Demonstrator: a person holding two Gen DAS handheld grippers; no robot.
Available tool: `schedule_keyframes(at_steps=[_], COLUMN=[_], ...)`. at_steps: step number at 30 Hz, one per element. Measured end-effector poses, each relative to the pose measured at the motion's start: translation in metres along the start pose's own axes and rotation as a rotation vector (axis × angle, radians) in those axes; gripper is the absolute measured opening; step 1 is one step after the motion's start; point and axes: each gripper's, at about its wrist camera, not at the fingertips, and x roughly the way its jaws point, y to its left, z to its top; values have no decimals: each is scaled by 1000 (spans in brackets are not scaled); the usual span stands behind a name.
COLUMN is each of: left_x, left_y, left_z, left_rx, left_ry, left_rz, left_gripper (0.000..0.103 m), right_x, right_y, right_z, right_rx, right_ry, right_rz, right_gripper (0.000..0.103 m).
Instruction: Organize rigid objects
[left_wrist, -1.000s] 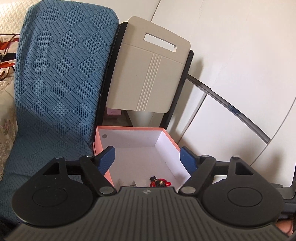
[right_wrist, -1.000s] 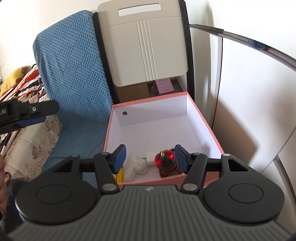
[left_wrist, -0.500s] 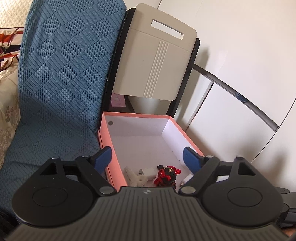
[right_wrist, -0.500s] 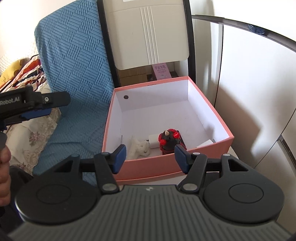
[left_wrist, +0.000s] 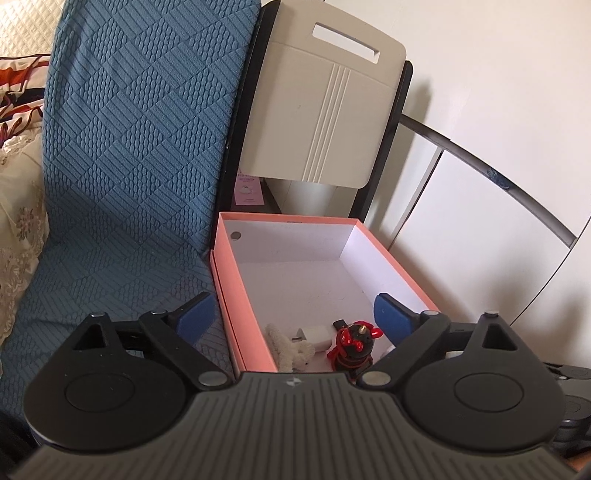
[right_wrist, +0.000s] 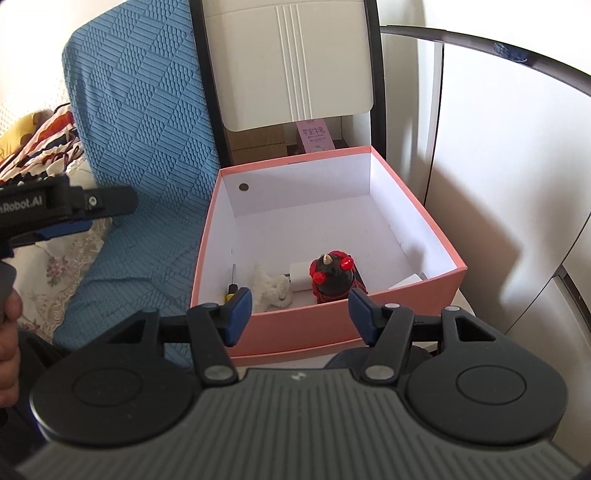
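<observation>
A pink box (right_wrist: 406, 218) with a white inside sits beside a blue cushion. At its near end lie a red and black figurine (right_wrist: 332, 277), a white charger (right_wrist: 301, 278), a white fuzzy piece (right_wrist: 269, 288) and a small screwdriver (right_wrist: 232, 284). My right gripper (right_wrist: 301, 312) hangs open just in front of the box's near wall, holding nothing. My left gripper (left_wrist: 291, 314) is above the box's (left_wrist: 243, 306) near left corner. Its jaws are opening, with nothing pressed between the pads. Below them I see the figurine (left_wrist: 352, 341), the charger (left_wrist: 314, 334) and the fuzzy piece (left_wrist: 288, 345).
A blue quilted cushion (left_wrist: 129, 147) stands left of the box. A beige folding chair back (left_wrist: 325, 110) leans behind it. White panels with a dark curved rail (right_wrist: 480, 44) close off the right. A hand (right_wrist: 9, 325) shows at the left edge.
The left jaws have spread wider, and that view now looks deeper into the box. The right gripper has drawn back from around the figurine to in front of the near wall.
</observation>
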Motion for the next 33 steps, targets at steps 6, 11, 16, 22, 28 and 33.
schedule_keyframes(at_steps=[6, 11, 16, 22, 28, 33], left_x=[5, 9, 12, 13, 15, 16], left_y=[1, 0, -3, -6, -9, -9], left_z=[-2, -3, -4, -4, -4, -5], left_rx=[12, 12, 24, 43, 40, 42], left_ry=[24, 48, 57, 58, 67, 75], left_rz=[16, 20, 41, 60, 72, 83], left_gripper=[101, 101, 102, 102, 102, 102], right_x=[0, 2, 4, 2, 3, 3], right_y=[-4, -6, -11, -14, -15, -17], right_z=[-1, -2, -1, -1, 1, 0], right_rx=[9, 10, 18, 26, 23, 31], right_ry=[0, -8, 2, -15, -13, -13], right_rz=[-15, -42, -48, -56, -49, -47], right_gripper=[61, 81, 88, 103, 103, 103])
